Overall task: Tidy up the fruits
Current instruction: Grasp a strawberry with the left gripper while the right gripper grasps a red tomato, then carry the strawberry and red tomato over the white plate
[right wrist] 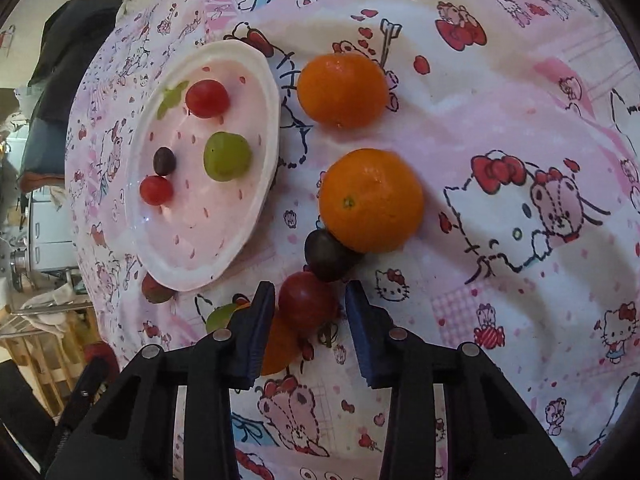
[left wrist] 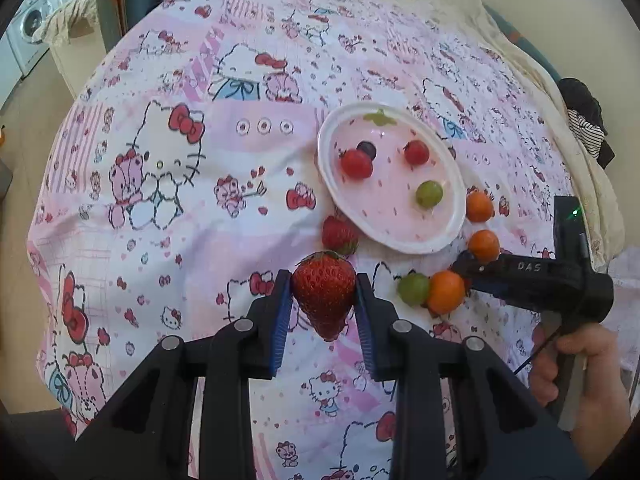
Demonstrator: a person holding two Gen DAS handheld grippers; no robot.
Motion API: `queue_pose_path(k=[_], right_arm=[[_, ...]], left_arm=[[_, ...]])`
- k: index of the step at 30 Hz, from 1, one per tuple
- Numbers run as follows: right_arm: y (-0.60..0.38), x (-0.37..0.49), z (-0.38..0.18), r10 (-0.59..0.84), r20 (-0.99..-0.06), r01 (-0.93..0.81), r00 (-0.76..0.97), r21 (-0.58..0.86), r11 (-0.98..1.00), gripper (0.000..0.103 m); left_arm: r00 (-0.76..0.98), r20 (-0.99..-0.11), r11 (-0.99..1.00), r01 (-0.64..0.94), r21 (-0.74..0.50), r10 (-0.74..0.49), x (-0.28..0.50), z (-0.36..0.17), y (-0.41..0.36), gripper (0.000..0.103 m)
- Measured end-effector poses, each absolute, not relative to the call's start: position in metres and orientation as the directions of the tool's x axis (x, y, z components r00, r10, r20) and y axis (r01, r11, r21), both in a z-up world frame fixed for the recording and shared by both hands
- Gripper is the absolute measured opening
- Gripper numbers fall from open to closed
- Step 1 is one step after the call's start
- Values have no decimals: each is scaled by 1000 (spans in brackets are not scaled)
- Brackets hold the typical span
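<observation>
My left gripper (left wrist: 323,300) is shut on a large red strawberry (left wrist: 323,292), held above the cartoon-print cloth. A second strawberry (left wrist: 339,235) lies by the white plate (left wrist: 400,216), which holds two red grapes, a dark grape and a green grape (left wrist: 429,194). In the right wrist view my right gripper (right wrist: 310,312) is low over the cloth, its blue pads closed on a red grape (right wrist: 308,300). A dark grape (right wrist: 330,256) and two oranges (right wrist: 372,200) lie just beyond it. Another orange (right wrist: 280,348) and a green grape (right wrist: 220,318) sit beside the left finger.
The plate (right wrist: 208,240) lies left of the right gripper. A hand (left wrist: 580,364) holds the right gripper's handle. A cream cloth and a dark garment (left wrist: 580,108) lie at the far right edge. A washing machine (left wrist: 30,28) stands beyond the table.
</observation>
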State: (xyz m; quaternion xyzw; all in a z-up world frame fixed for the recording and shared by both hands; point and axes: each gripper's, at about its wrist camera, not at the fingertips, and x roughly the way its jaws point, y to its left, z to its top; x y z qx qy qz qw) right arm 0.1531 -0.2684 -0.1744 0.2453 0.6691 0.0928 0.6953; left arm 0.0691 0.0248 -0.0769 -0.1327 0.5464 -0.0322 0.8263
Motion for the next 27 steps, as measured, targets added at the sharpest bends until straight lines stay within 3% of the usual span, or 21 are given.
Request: queue_pose_path(k=[1, 27], right_arm=[[-268, 153, -176, 458, -885, 198, 87, 466, 862, 32], [-325, 119, -130, 582, -782, 225, 225, 623, 750, 31]], left_arm=[[403, -893, 962, -92, -256, -199, 70, -76, 24, 27], [478, -872, 978, -112, -177, -103, 79, -78, 24, 27]])
